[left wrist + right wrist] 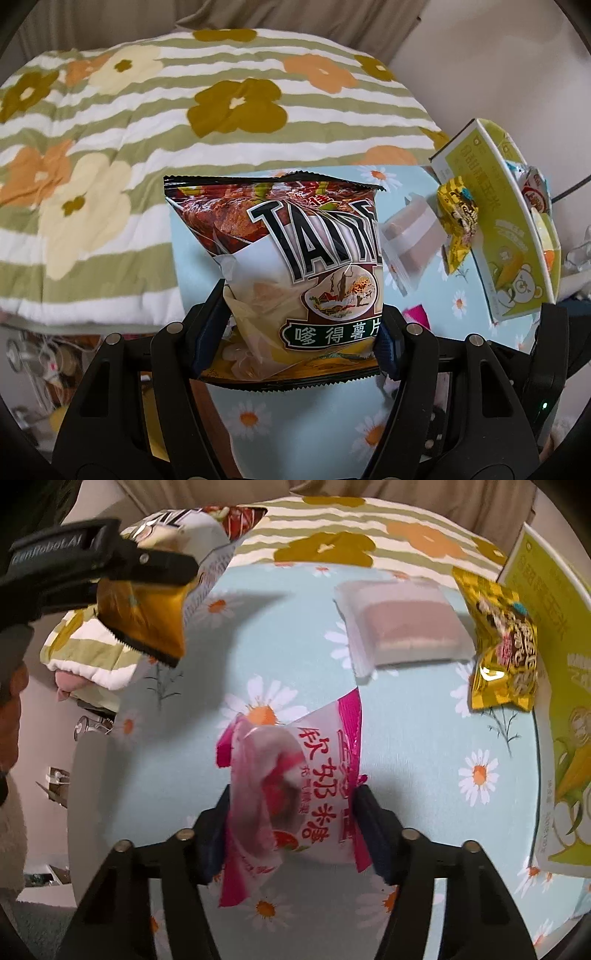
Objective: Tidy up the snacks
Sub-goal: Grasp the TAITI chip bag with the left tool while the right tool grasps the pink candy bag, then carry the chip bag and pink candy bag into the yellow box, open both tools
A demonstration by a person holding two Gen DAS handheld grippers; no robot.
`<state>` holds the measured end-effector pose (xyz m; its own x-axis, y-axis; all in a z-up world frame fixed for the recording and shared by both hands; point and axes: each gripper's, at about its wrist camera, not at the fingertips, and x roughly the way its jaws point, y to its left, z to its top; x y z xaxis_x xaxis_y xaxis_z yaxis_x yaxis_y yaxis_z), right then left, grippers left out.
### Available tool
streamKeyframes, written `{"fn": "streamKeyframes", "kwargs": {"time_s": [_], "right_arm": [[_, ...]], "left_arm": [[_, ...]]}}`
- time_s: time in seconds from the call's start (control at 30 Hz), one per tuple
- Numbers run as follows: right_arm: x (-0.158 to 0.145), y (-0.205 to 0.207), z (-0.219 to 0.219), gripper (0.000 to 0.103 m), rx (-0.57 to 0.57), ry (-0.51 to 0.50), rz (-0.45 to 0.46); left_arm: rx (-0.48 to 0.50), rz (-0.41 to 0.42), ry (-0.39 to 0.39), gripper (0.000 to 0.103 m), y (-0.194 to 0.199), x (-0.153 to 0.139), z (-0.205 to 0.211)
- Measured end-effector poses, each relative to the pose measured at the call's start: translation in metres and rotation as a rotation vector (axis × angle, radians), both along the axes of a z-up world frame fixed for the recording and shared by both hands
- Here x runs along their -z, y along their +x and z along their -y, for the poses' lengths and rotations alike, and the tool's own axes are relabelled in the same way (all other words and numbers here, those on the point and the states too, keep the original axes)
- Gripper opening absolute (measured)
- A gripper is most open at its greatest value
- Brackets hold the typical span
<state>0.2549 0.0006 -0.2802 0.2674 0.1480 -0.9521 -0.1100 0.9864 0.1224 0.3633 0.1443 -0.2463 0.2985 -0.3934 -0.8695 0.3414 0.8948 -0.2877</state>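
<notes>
Chip bag (295, 266) clamped between left fingers (207, 332); pink candy packet (295, 794) between right's.

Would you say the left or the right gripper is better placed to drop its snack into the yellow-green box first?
Probably right: its gripper, shut on the pink candy bag, sits nearer the box. The left gripper holds the chip bag farther off.

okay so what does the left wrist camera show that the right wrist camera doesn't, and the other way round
Only the left wrist view shows the front of the chip bag with its lettering, clamped in the left gripper, and the snacks already lying inside the yellow-green box.

Only the right wrist view shows the right gripper shut on the pink candy packet, and the left gripper seen from outside.

Both show the daisy tablecloth, the pale wrapped cake, the gold snack packet, the box and the flowered quilt.
</notes>
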Motion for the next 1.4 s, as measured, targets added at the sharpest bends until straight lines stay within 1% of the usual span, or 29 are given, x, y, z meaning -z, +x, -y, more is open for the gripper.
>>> {"fn": "streamKeyframes", "kwargs": {"time_s": [0.13,0.23,0.33,0.47,0.63,0.73,0.83,0.93,1.13,1.3,1.4], "right_arm": [[-0.021,-0.005,0.013,0.052,0.03,0.043,0.034],[-0.053,-0.011,0.026,0.052,0.041,0.073,0.081],[-0.081,-0.014,0.039,0.052,0.049,0.103,0.124],[-0.116,-0.019,0.06,0.052,0.054,0.127,0.192],[-0.158,-0.024,0.111,0.052,0.042,0.15,0.284],[-0.172,-0.029,0.145,0.052,0.024,0.165,0.322],[-0.182,-0.031,0.185,0.052,0.017,0.173,0.345],[-0.189,-0.033,0.224,0.052,0.018,0.175,0.371],[-0.201,-0.031,0.301,0.052,0.024,0.176,0.393],[-0.201,-0.027,0.35,0.052,0.027,0.148,0.381],[-0.195,-0.021,0.37,0.052,0.047,0.157,0.363]], "left_arm": [[-0.034,0.012,-0.012,0.065,-0.012,-0.014,-0.006],[-0.062,0.032,-0.017,0.065,-0.021,-0.032,-0.007],[-0.071,0.049,-0.019,0.065,-0.027,-0.051,0.0],[-0.062,0.1,-0.029,0.065,-0.038,-0.08,0.023],[-0.062,0.157,-0.042,0.065,-0.049,-0.113,0.064],[-0.083,0.186,-0.051,0.065,-0.056,-0.131,0.098],[-0.093,0.201,-0.092,0.065,-0.061,-0.145,0.136],[-0.089,0.218,-0.084,0.065,-0.062,-0.154,0.18],[-0.068,0.237,-0.105,0.065,-0.062,-0.164,0.263],[-0.023,0.232,-0.064,0.065,-0.047,-0.162,0.323],[-0.005,0.208,-0.031,0.065,-0.036,-0.157,0.344]]}}
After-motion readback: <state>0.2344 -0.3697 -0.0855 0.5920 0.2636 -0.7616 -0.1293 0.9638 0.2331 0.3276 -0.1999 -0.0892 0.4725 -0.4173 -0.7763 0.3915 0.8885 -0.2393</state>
